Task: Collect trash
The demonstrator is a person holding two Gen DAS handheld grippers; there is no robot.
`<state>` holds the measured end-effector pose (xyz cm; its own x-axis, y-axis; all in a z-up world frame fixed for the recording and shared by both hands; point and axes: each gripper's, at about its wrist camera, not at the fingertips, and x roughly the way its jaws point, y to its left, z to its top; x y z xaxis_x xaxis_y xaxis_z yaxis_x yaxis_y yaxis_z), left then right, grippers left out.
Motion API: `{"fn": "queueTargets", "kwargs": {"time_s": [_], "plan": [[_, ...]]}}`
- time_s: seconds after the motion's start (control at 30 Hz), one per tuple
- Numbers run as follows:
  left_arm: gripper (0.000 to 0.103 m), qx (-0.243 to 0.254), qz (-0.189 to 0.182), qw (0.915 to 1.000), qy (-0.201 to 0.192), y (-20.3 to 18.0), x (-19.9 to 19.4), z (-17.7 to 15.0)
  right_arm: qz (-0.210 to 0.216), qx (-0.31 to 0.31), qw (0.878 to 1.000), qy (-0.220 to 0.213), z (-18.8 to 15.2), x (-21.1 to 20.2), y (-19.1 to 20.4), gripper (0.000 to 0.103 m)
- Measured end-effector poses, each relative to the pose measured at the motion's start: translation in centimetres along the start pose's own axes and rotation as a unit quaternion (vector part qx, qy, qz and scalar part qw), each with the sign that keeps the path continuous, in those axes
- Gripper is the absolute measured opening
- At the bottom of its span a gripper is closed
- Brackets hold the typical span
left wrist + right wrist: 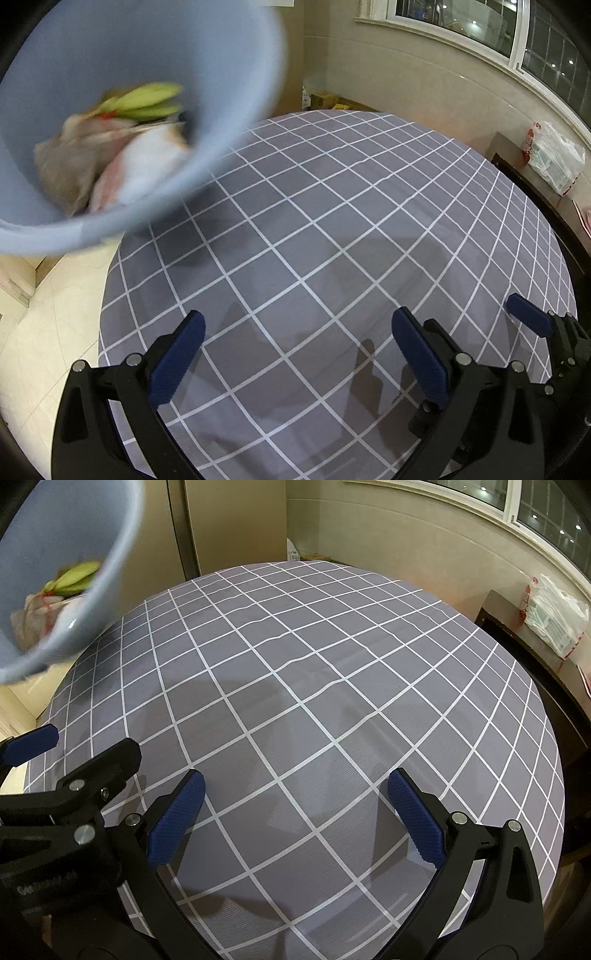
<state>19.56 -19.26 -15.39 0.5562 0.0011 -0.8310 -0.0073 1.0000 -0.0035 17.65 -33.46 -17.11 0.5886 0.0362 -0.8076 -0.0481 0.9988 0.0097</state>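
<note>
A pale blue bin [229, 74] fills the far left of both wrist views, tipped so its mouth faces the cameras and blurred in the frame. It sits above the table's far-left edge; what supports it cannot be told. Inside lies the trash [114, 147]: crumpled white and pinkish paper or wrappers with green, leaf-like scraps [147, 99] on top.

The round table wears a grey cloth with a white grid [332, 221], slightly rippled toward the far side.

The left gripper [295, 354] hovers over the near part of the cloth, its blue-padded fingers [177, 358] spread wide with nothing between them. The right gripper [295, 816] hangs just beside it to the right, its fingers [417, 816] likewise wide apart and holding nothing. Each camera catches the other tool at its edge.

At the far right, on a dark sideboard [517, 627], rests a white plastic bag [554, 616]. A window [498, 33] runs along the far wall, and cream floor tiles [48, 314] show to the left of the table.
</note>
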Motion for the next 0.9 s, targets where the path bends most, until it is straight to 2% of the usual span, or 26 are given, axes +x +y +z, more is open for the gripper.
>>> {"fn": "queueTargets", "kwargs": {"time_s": [0.23, 0.53, 0.73, 0.9], "plan": [[0.099, -0.013, -0.029, 0.9993, 0.019, 0.5, 2.0, 0.5, 0.000, 0.000, 1.000, 0.000, 0.0, 0.1, 0.0, 0.097], [0.099, 0.023, 0.001, 0.9997, 0.013, -0.7, 3.6, 1.6, 0.000, 0.000, 1.000, 0.000, 0.0, 0.1, 0.0, 0.097], [0.099, 0.034, -0.009, 0.9993, -0.012, -0.7, 3.9, 1.7, 0.000, 0.000, 1.000, 0.000, 0.0, 0.1, 0.0, 0.097], [0.099, 0.035, -0.009, 0.9993, -0.013, -0.8, 4.1, 1.7, 0.000, 0.000, 1.000, 0.000, 0.0, 0.1, 0.0, 0.097]]}}
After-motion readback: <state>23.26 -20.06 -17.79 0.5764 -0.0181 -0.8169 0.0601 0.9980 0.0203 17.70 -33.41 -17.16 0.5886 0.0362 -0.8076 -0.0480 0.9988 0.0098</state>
